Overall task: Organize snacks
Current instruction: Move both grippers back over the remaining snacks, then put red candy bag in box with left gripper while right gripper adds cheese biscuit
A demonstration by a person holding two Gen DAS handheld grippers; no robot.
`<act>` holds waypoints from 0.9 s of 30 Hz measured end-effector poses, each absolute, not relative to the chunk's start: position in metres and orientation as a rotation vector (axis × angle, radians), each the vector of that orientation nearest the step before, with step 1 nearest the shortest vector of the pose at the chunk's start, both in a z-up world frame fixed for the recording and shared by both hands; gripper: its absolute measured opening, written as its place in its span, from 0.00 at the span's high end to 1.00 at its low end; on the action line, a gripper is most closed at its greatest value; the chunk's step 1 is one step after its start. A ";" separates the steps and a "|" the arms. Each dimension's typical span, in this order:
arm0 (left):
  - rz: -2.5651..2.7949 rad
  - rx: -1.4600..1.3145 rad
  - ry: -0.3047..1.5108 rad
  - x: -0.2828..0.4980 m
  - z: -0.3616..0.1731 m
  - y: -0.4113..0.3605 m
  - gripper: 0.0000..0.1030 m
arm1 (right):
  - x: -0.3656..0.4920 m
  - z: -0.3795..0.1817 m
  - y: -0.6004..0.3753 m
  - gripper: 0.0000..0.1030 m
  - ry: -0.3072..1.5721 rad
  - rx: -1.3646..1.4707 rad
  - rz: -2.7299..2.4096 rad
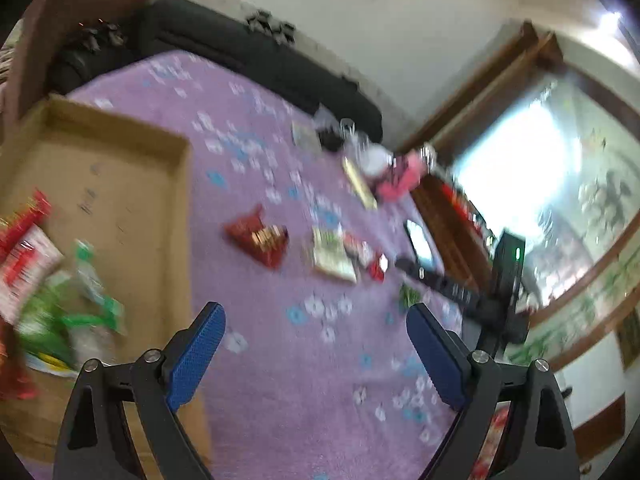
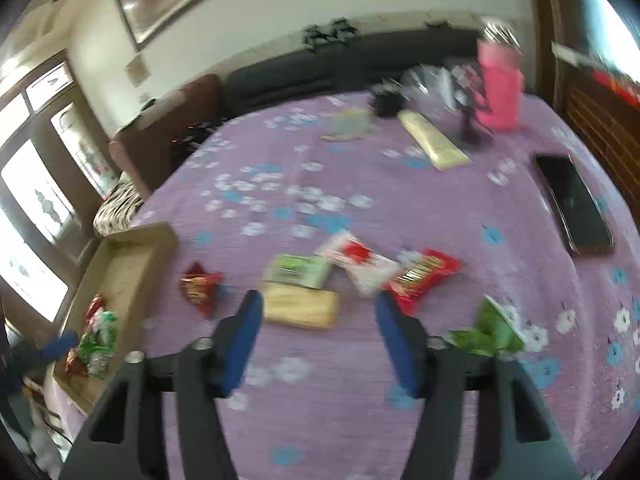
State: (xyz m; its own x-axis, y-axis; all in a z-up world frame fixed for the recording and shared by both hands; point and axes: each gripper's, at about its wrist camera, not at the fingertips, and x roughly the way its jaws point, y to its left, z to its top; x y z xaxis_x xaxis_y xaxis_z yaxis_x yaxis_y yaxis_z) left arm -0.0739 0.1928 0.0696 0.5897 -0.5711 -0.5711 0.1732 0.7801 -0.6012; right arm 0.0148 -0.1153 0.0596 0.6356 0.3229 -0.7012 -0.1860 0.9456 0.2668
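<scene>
- Both of my grippers hang over the purple flower-print cloth point(image 2: 360, 184) with nothing between their blue pads.
- My left gripper point(image 1: 316, 320) stands wide apart; my right gripper point(image 2: 318, 312) is gapped more narrowly, also empty.
- At twelve o'clock from the right gripper, just beyond its tips, lies a tan flat packet point(image 2: 300, 310); beyond it sit a green-and-white packet point(image 2: 298, 270) and a white packet with red print point(image 2: 358, 264).
- At one o'clock is a red packet with gold print point(image 2: 424, 276); at three o'clock a green crumpled packet point(image 2: 486, 330); at ten o'clock a dark red small bag point(image 2: 198, 286).
- At nine o'clock from my left gripper, a shallow brown cardboard tray point(image 1: 120, 184) holds blurred red, white and green snack packets point(image 1: 48, 280).
</scene>
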 end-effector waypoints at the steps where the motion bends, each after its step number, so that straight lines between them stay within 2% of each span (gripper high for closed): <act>1: -0.456 -0.510 0.846 -0.074 0.066 0.185 0.09 | 0.014 0.055 -0.117 0.47 0.837 0.173 0.301; 11: -0.405 -0.404 0.870 -0.078 0.062 0.167 0.09 | 0.070 0.012 -0.067 0.47 0.934 0.100 0.408; 14: -0.402 -0.384 0.865 -0.077 0.062 0.167 0.09 | 0.061 0.010 -0.065 0.48 0.970 0.098 0.464; 16: -0.405 -0.369 0.862 -0.077 0.061 0.166 0.09 | 0.049 0.009 -0.059 0.60 1.011 0.067 0.505; 27: -0.393 -0.298 0.871 -0.075 0.059 0.153 0.09 | 0.021 0.007 -0.022 0.56 0.910 -0.112 0.431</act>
